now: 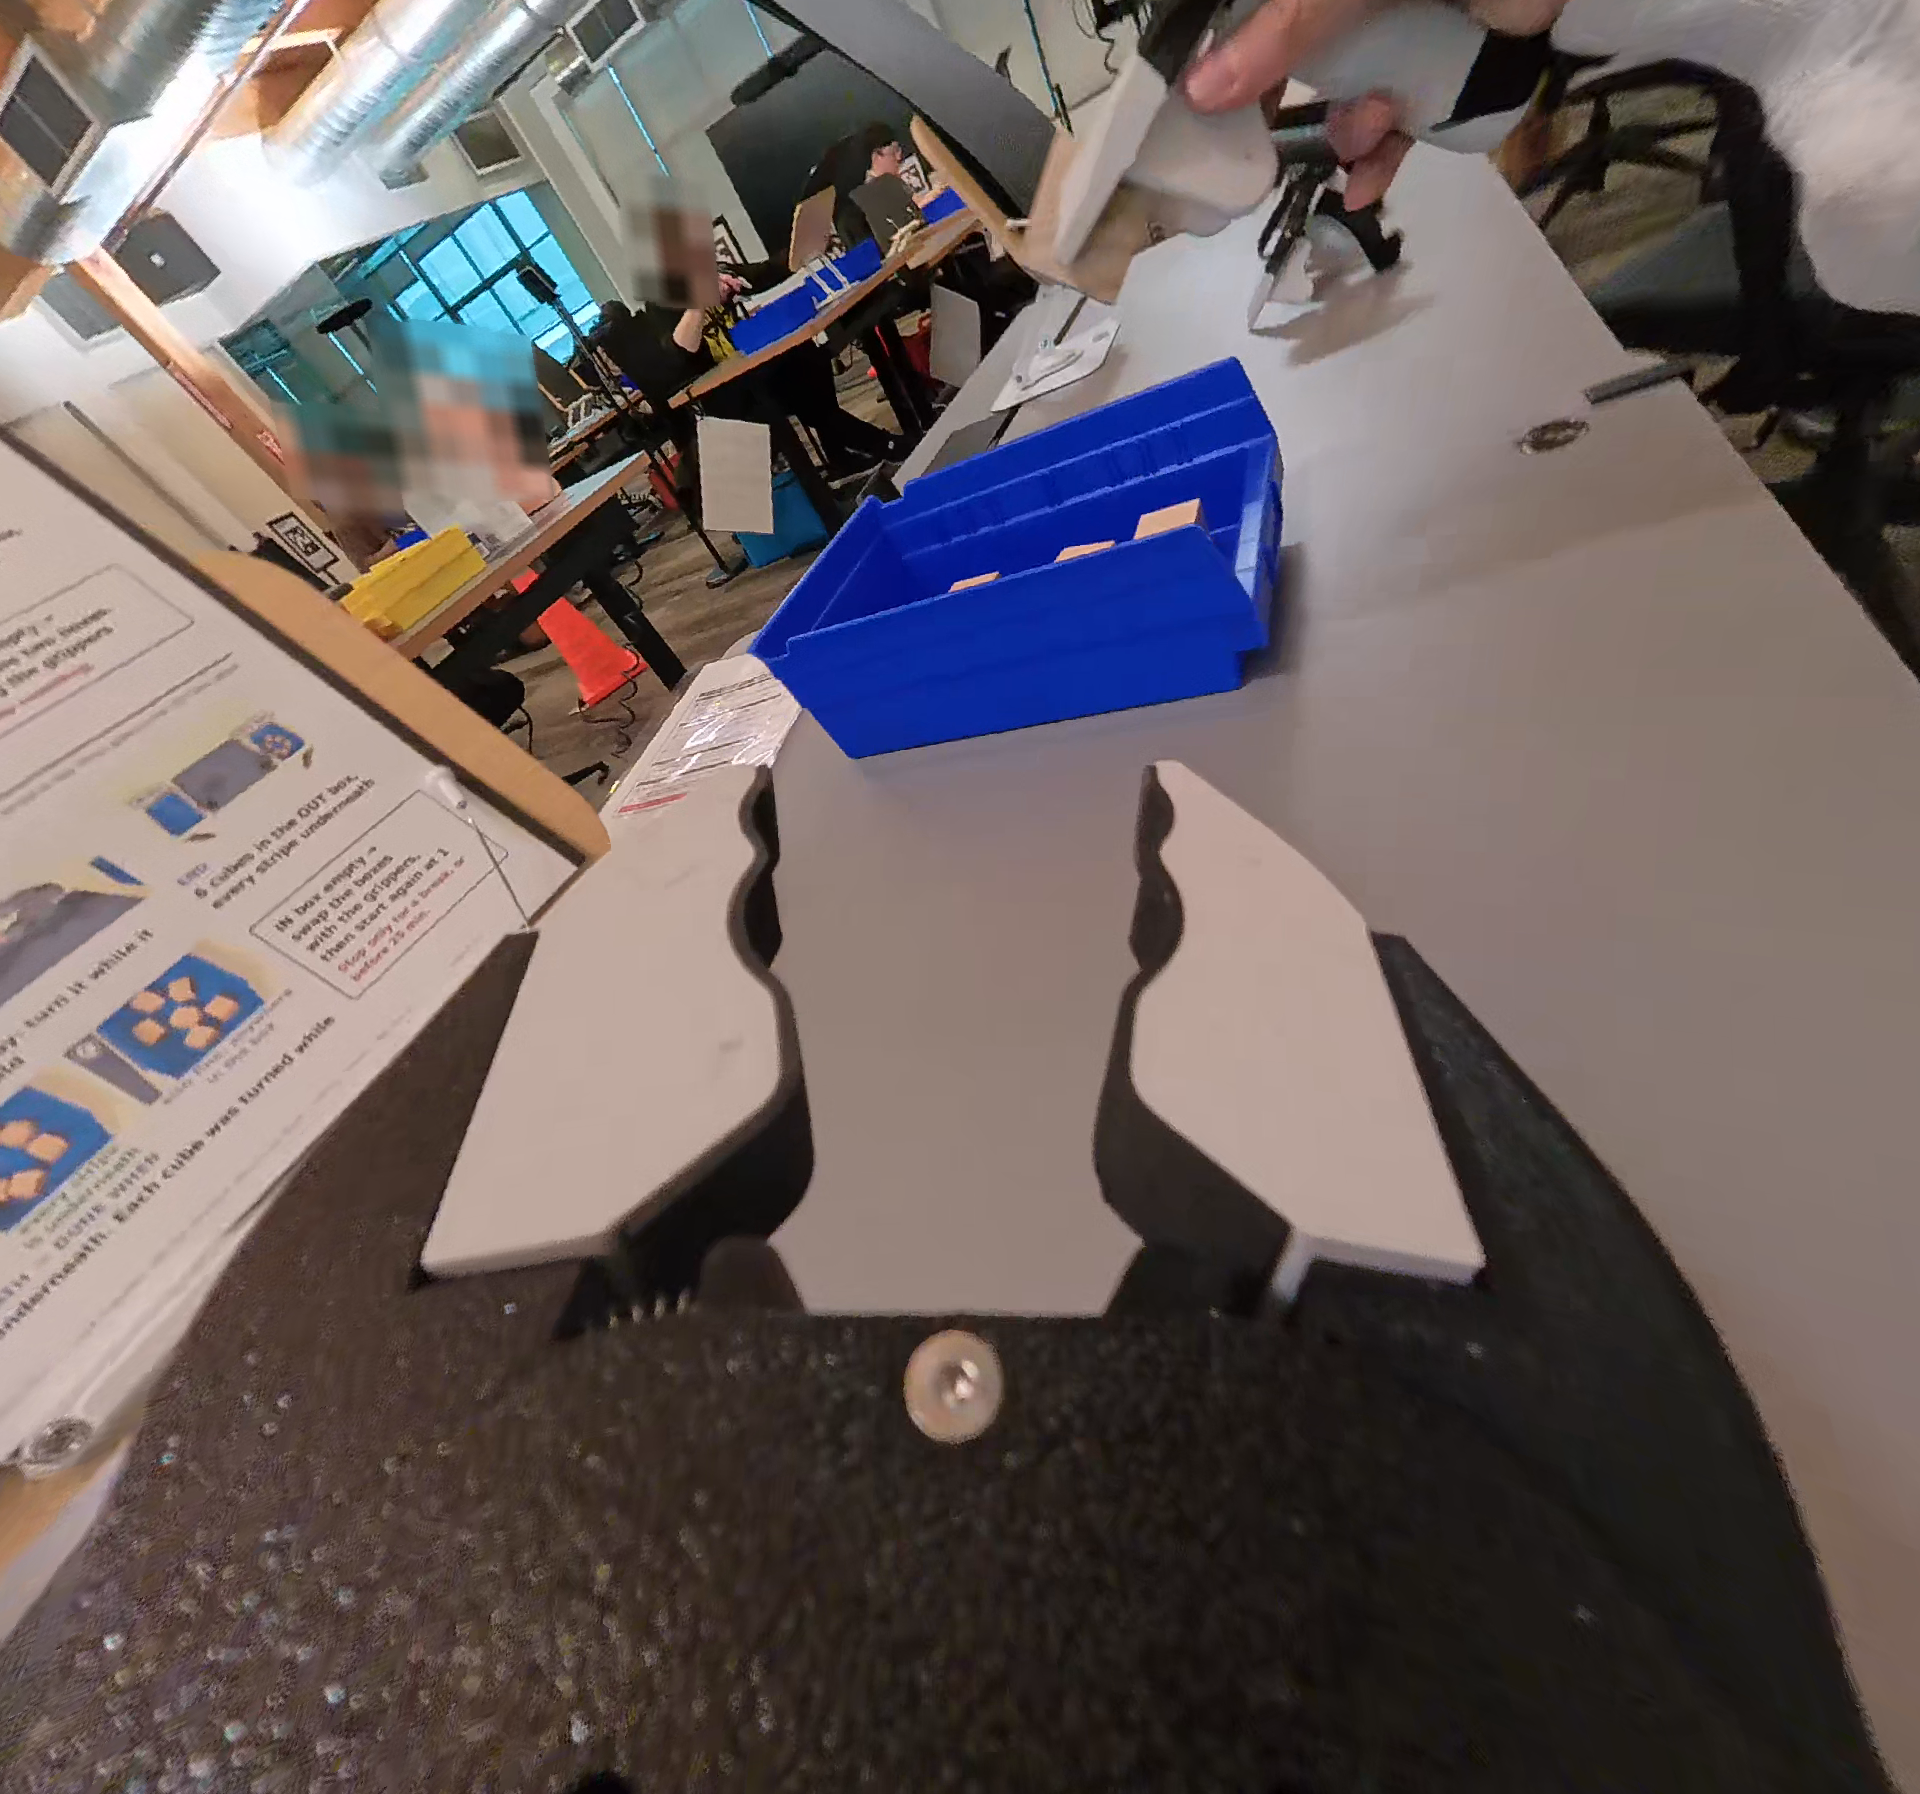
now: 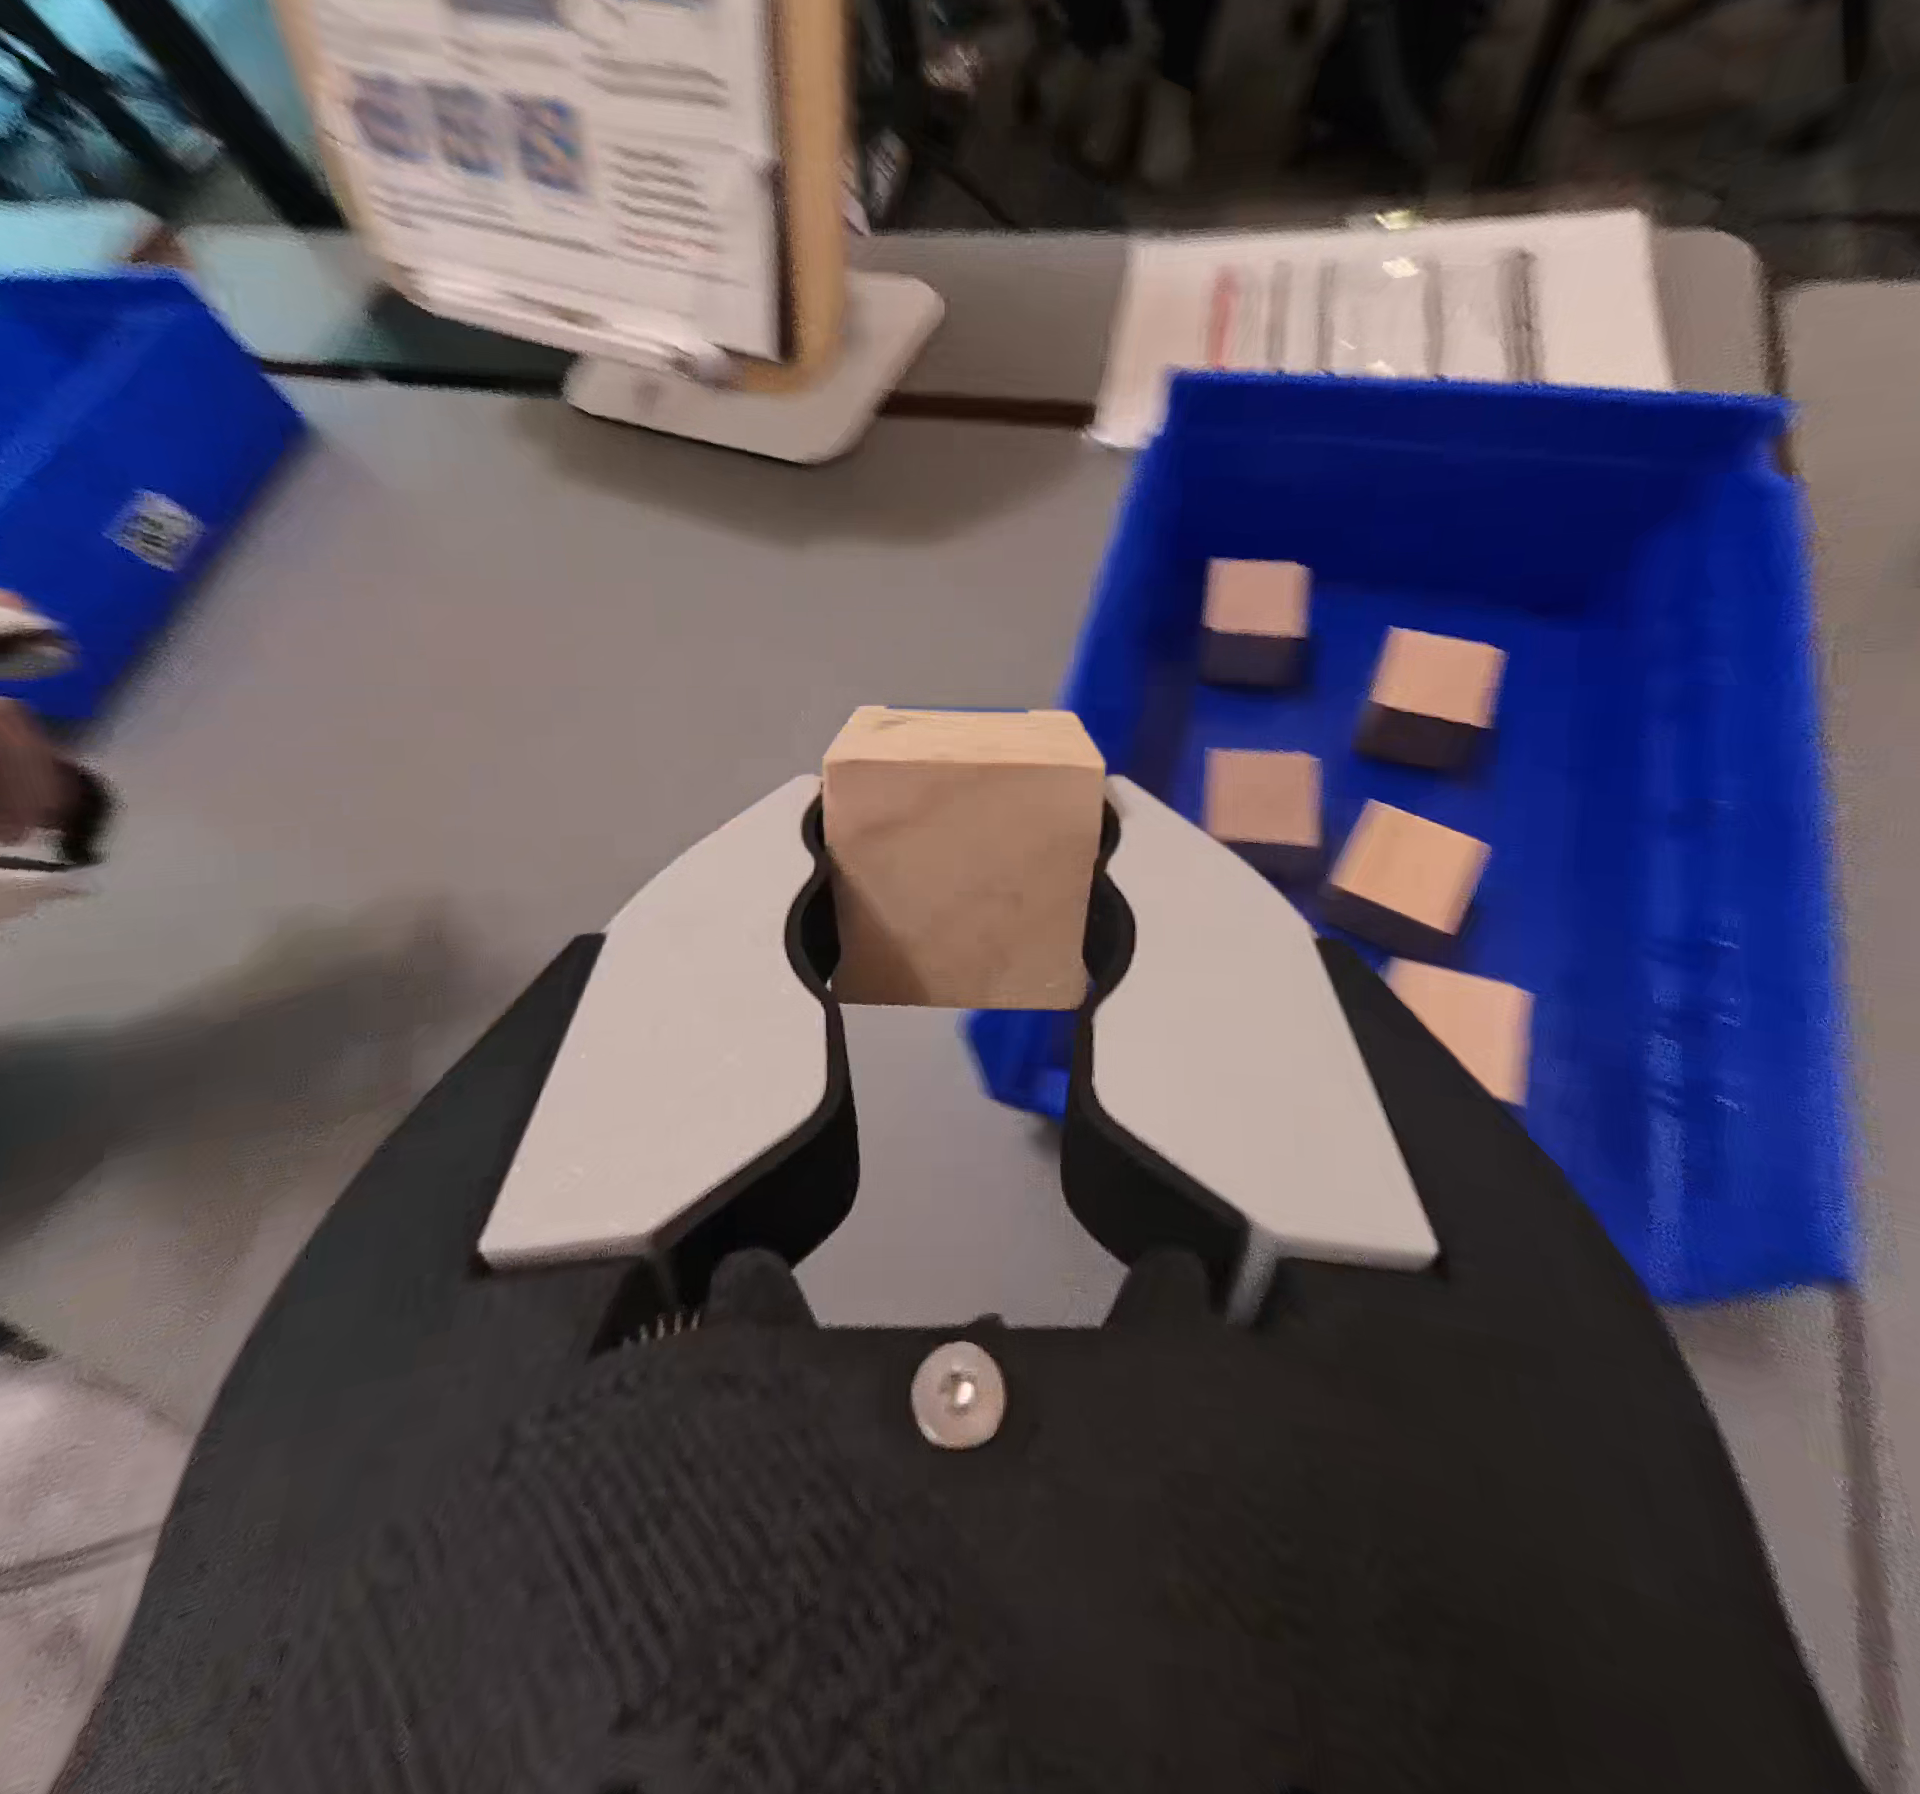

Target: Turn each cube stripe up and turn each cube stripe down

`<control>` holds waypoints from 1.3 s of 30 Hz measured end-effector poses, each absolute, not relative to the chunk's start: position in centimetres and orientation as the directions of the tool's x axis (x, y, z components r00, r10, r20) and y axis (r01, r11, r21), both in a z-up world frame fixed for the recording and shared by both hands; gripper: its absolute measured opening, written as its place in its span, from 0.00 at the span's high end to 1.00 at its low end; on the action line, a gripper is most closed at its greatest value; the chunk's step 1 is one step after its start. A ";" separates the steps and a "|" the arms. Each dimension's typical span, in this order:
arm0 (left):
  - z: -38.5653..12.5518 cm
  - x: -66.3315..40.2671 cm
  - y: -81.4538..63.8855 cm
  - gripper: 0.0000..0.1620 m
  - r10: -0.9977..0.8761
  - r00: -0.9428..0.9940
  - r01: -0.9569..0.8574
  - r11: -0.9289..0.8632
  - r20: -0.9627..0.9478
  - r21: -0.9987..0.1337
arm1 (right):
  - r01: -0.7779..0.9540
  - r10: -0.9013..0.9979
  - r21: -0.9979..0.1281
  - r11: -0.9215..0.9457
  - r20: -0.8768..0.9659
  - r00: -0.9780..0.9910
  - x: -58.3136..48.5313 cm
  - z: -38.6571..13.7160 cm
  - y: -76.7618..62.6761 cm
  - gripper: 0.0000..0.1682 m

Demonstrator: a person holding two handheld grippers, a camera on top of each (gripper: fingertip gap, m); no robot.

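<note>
My right gripper point(image 2: 964, 809) is shut on a plain wooden cube point(image 2: 961, 871) and holds it above the grey table, just left of a blue bin point(image 2: 1714, 809). No stripe shows on the cube's visible faces. Several wooden cubes point(image 2: 1434, 695) lie in that bin with plain faces up. My left gripper point(image 1: 956, 799) is open and empty, low over the table, pointing at the same blue bin point(image 1: 997, 674), where three cube tops point(image 1: 1169, 523) show over the wall. The right gripper, held by a hand point(image 1: 1351, 9), shows at the upper right of the left wrist view.
A second blue bin point(image 2: 114, 497) sits at the left. An instruction board on a stand point(image 2: 582, 134) stands at the table's back; it also shows at the left of the left wrist view point(image 1: 156, 913). A laminated sheet point(image 2: 1382, 310) lies behind the bin. Other desks and people are in the background.
</note>
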State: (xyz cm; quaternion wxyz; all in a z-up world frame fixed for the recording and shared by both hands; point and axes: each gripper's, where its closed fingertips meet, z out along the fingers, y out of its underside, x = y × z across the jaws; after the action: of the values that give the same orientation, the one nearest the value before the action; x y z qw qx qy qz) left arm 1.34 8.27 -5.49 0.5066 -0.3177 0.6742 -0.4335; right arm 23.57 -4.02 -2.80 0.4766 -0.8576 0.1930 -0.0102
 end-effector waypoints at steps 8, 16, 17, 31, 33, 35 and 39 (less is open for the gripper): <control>-6.9 1.5 8.6 0.62 -0.887 -0.298 -0.024 0.376 -0.352 -0.926 | -0.412 -0.450 -0.548 -0.728 -0.071 0.890 30.4 -13.1 -6.0 0.73; -8.3 1.2 9.2 0.62 -0.889 -0.299 -0.060 0.381 -0.347 -0.923 | -0.416 -0.433 -0.333 -0.846 -0.025 0.901 31.4 -20.7 -6.0 0.72; -8.3 1.2 9.3 0.62 -0.893 -0.299 -0.061 0.370 -0.336 -0.927 | -0.409 -0.425 -0.307 -0.859 -0.015 0.905 31.4 -21.3 -6.0 0.72; -9.1 1.3 10.3 0.63 -0.914 -0.290 -0.078 0.316 -0.282 -0.945 | -0.383 -0.389 -0.198 -0.902 -0.007 0.921 30.7 -23.6 -5.3 0.72; -9.0 1.2 10.4 0.63 -0.914 -0.291 -0.078 0.317 -0.282 -0.945 | -0.378 -0.386 -0.212 -0.901 -0.006 0.923 30.6 -23.6 -5.3 0.72; -8.9 1.2 10.5 0.63 -0.916 -0.287 -0.075 0.314 -0.281 -0.946 | -0.384 -0.394 -0.229 -0.894 -0.006 0.919 30.7 -23.5 -5.2 0.72; -8.7 1.2 10.5 0.62 -0.918 -0.290 -0.074 0.304 -0.271 -0.950 | -0.365 -0.385 -0.277 -0.889 0.018 0.923 30.8 -22.4 -5.1 0.61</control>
State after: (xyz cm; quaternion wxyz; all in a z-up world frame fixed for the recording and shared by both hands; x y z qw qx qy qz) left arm 1.17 10.47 -8.74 0.4632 -0.3747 0.6614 -0.4556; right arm 30.75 -5.11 -22.36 0.1354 -0.9711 0.1931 -0.0360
